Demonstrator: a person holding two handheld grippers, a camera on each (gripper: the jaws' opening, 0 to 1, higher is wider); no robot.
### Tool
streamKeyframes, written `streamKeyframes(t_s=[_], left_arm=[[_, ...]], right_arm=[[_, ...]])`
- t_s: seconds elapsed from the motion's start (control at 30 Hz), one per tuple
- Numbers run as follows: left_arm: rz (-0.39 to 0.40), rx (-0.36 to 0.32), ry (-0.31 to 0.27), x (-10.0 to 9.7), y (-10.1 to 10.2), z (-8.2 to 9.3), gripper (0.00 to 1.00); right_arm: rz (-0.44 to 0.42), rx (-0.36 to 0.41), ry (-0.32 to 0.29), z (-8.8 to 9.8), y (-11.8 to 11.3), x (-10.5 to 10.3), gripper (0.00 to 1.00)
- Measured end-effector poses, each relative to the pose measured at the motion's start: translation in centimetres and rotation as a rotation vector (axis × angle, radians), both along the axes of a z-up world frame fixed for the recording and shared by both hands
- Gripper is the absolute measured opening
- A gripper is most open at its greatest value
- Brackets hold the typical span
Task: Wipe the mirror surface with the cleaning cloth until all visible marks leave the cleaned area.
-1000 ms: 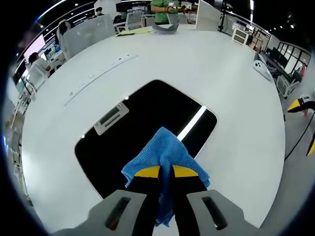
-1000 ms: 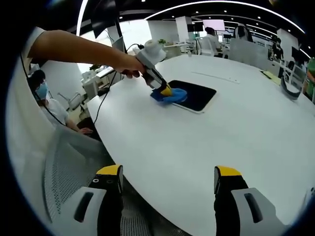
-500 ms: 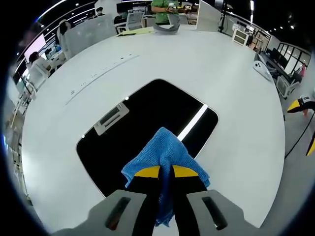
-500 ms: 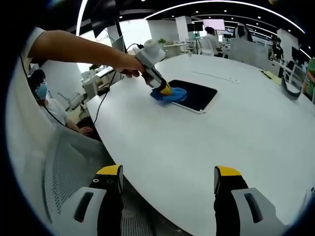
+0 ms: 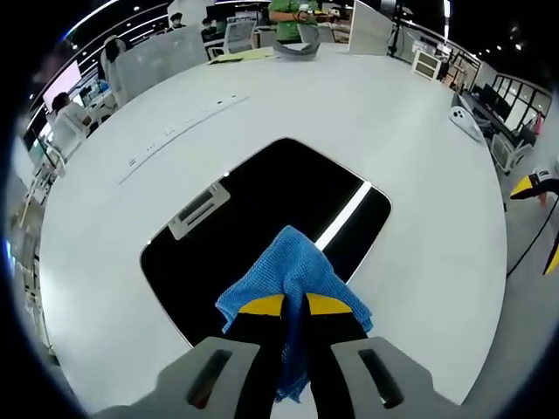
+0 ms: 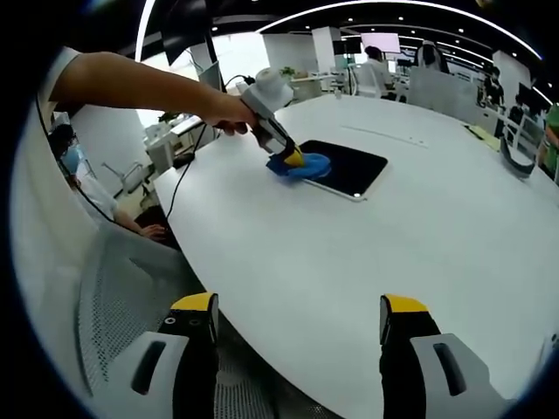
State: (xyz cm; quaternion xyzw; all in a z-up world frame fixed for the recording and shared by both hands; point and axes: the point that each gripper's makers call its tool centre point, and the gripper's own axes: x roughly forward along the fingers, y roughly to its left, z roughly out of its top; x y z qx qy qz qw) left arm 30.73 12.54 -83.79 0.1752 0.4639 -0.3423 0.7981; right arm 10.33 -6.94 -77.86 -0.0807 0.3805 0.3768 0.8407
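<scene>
A dark rounded rectangular mirror [image 5: 262,218] lies flat on the white round table [image 5: 419,157], reflecting ceiling lights. My left gripper [image 5: 294,305] is shut on a blue cleaning cloth [image 5: 293,266], which rests on the mirror's near edge. From the right gripper view, the mirror [image 6: 349,168] lies far across the table with the blue cloth [image 6: 301,167] on its left end, and the left gripper [image 6: 293,159] is held there by a person's hand. My right gripper [image 6: 297,316] hangs open over the table's near edge, holding nothing.
A long thin strip [image 5: 183,127] lies on the table beyond the mirror. A grey object [image 5: 295,48] sits at the far edge. A mesh chair [image 6: 122,288] stands under the near edge. People sit at desks around.
The left gripper and cloth have slid slightly toward the mirror's near left edge; the mirror sits a little further right in the left gripper view. The right gripper is still.
</scene>
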Motion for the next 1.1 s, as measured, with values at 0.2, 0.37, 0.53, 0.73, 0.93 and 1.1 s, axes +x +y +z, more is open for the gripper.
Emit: streamKeyframes(t_s=[0.2,0.37,0.53,0.73,0.93,1.1], left_arm=[[0.006,0.005,-0.002,0.1,0.6,0.0,0.06],[0.008,0.005,-0.002,0.2,1.0,0.0,0.06],[0.008,0.006,-0.003,0.2,1.1,0.0,0.06],[0.006,0.004,-0.004,0.3,1.3,0.0,0.06],[0.005,0.016,-0.008,0.3,1.9,0.0,0.06],[0.011,0.013,-0.007,0.3,2.3,0.0,0.06]], right_arm=[[0.004,-0.001,0.002,0.0,0.2,0.1,0.74],[0.006,-0.002,0.002,0.0,0.4,0.2,0.74],[0.008,-0.002,0.003,0.0,0.5,0.2,0.74],[0.005,0.000,0.002,0.0,0.7,0.4,0.74],[0.012,-0.004,0.008,-0.3,1.0,0.2,0.73],[0.019,-0.004,0.010,-0.2,1.4,0.4,0.73]])
